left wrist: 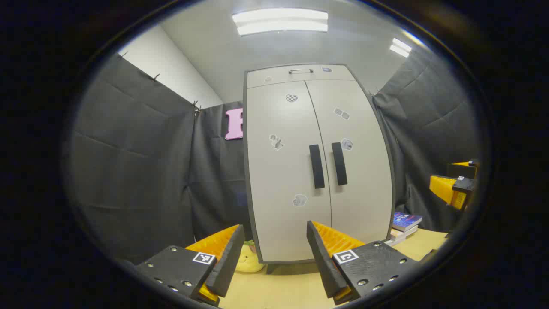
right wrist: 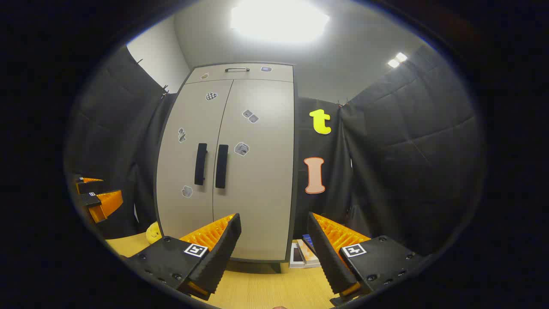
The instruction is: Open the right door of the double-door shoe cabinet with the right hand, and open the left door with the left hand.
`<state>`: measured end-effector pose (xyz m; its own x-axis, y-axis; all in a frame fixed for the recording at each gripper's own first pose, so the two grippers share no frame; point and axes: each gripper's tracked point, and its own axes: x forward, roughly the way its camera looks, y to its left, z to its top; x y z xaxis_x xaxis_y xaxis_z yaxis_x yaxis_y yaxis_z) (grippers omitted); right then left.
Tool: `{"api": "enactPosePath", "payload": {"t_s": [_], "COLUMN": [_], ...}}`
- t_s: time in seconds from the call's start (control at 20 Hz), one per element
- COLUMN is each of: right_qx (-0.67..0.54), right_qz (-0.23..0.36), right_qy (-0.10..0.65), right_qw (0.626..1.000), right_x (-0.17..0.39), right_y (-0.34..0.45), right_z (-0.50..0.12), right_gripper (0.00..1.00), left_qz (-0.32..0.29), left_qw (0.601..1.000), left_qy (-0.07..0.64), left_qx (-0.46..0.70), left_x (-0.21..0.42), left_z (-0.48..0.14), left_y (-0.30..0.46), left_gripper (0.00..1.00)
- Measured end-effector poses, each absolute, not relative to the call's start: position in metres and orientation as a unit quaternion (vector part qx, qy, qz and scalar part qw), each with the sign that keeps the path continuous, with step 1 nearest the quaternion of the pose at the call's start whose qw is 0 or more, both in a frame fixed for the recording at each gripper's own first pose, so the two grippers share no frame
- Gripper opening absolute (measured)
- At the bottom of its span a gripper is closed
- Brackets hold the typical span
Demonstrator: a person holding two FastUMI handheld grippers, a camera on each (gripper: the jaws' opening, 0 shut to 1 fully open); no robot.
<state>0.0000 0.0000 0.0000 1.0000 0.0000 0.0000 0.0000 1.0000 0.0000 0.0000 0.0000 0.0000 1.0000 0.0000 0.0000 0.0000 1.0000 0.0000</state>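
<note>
Shoe cabinet (left wrist: 317,163): stands on the wooden table (left wrist: 279,287) toward its far edge, both doors shut, well ahead of both my tools.

Nearest, left gripper (left wrist: 274,257): my fingers spread wide apart, holding nothing, low over the table's near part.

Right gripper (right wrist: 274,253): fingers likewise parted, holding nothing; I also see it at the right edge of the left gripper view.

Yellow plush toy (left wrist: 248,259): on the table at the cabinet's left front corner, touching or just beside its base.

Stack of books (left wrist: 403,227): on the table beside the cabinet's right front corner.

Left door (left wrist: 283,171): closed, dark vertical handle (left wrist: 317,166) near the centre seam.

Right door (left wrist: 360,171): closed, matching handle (left wrist: 339,164) just beside the first.

Top drawer (left wrist: 300,75): shut, above the doors, with a small metal pull.
</note>
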Motion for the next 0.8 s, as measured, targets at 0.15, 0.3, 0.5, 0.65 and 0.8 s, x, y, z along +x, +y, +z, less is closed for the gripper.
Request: {"api": "enactPosePath", "payload": {"t_s": [0.15, 0.3, 0.5, 0.65, 0.8], "right_qx": [-0.001, 0.0, 0.006, 0.006, 0.006], "right_qz": [0.004, 0.009, 0.013, 0.013, 0.015], "right_qy": [-0.001, 0.0, 0.003, -0.002, -0.002], "right_qw": [1.0, 1.0, 1.0, 1.0, 1.0], "right_x": [0.0018, 0.0024, 0.0026, 0.0017, 0.002], "right_y": [0.0024, 0.0046, 0.0071, 0.0079, 0.0095], "right_z": [0.0011, 0.0002, -0.001, 0.0021, 0.0016], "right_gripper": [0.97, 0.97, 0.97, 0.97, 0.97], "left_qz": [0.003, 0.007, 0.007, 0.008, 0.009], "left_qw": [1.0, 1.0, 1.0, 1.0, 1.0], "left_qy": [0.004, 0.007, 0.004, 0.003, 0.0], "left_qx": [0.0, -0.001, 0.001, 0.001, 0.001], "left_x": [-0.001, -0.0012, -0.0019, -0.0024, -0.0021], "left_z": [-0.0039, -0.0058, -0.0039, -0.0026, -0.0018], "left_y": [0.0016, 0.0036, 0.004, 0.004, 0.0049], "left_gripper": [0.84, 0.84, 0.84, 0.84, 0.84]}}
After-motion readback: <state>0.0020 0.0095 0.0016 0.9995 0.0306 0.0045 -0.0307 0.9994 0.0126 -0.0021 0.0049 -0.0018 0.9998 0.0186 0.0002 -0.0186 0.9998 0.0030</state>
